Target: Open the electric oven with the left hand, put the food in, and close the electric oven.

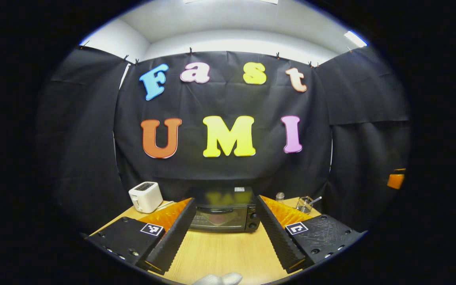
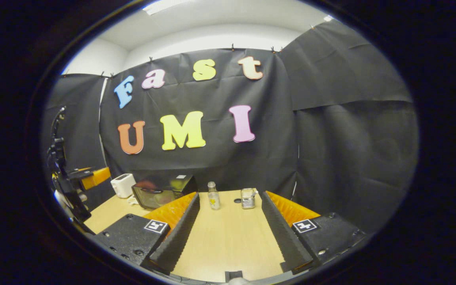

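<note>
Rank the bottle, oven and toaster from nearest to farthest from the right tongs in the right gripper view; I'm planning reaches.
1. Bottle, just ahead, slightly left.
2. Oven, farther left, door closed.
3. Toaster, far left, beyond the oven.

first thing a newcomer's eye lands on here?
Probably the black electric oven, door shut, at the back of the wooden table, framed between the open left gripper fingers. Next, the white toaster to its left, and the small bottle and jar ahead of the open right gripper.

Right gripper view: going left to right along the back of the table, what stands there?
Toaster → electric oven → clear bottle → glass jar.
</note>
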The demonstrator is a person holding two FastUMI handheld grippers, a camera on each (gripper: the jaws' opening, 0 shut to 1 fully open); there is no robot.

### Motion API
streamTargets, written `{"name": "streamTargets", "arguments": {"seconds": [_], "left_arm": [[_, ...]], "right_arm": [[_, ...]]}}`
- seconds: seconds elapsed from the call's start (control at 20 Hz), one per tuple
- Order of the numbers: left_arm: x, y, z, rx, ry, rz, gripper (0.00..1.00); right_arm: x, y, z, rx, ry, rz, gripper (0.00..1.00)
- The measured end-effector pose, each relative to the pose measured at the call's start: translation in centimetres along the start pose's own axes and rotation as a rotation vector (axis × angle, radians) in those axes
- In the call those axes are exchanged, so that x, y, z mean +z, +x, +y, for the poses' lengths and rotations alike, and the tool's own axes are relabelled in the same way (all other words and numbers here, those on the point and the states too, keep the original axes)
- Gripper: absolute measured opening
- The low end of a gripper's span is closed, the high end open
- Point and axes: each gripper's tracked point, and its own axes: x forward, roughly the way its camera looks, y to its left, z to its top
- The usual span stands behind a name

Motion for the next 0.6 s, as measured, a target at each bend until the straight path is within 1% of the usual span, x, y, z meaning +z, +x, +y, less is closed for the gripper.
{"name": "streamTargets", "arguments": {"seconds": [0.05, 0.1, 0.2, 0.25, 0.3, 0.35, 0.4, 0.5, 0.55, 0.6], "left_arm": [[0.6, -1.9, -0.2, 0.007, -0.005, -0.005, 0.96], [1.2, -3.9, -0.2, 0.023, -0.005, -0.011, 0.96], [2.3, -7.2, 0.4, 0.071, 0.013, -0.046, 0.97], [2.4, -8.8, 0.7, 0.086, 0.026, -0.052, 0.96], [2.3, -10.1, 0.7, 0.095, 0.04, -0.055, 0.96], [2.1, -11.3, 0.8, 0.096, 0.046, -0.046, 0.96], [1.7, -12.4, 0.6, 0.09, 0.047, -0.037, 0.96], [1.6, -14.0, 0.9, 0.096, 0.042, -0.029, 0.96], [1.6, -14.7, 1.0, 0.102, 0.04, -0.028, 0.96], [1.7, -15.2, 1.1, 0.103, 0.042, -0.032, 0.96]], "right_arm": [[0.3, -0.8, -0.1, 0.004, -0.019, -0.014, 1.0], [0.7, -1.7, -0.2, 0.004, -0.037, -0.031, 0.96], [1.3, -3.3, 0.0, 0.016, -0.057, -0.067, 0.96], [1.3, -4.0, 0.2, 0.027, -0.055, -0.08, 1.0], [1.2, -4.6, 0.4, 0.037, -0.048, -0.087, 0.99], [1.0, -4.9, 0.4, 0.041, -0.046, -0.085, 1.0], [0.7, -5.3, 0.4, 0.044, -0.041, -0.081, 0.96], [0.3, -6.1, 0.6, 0.053, -0.023, -0.079, 0.96], [0.2, -6.5, 0.6, 0.058, -0.018, -0.074, 1.0], [-0.3, -6.6, 0.5, 0.056, -0.016, -0.067, 1.0]]}}
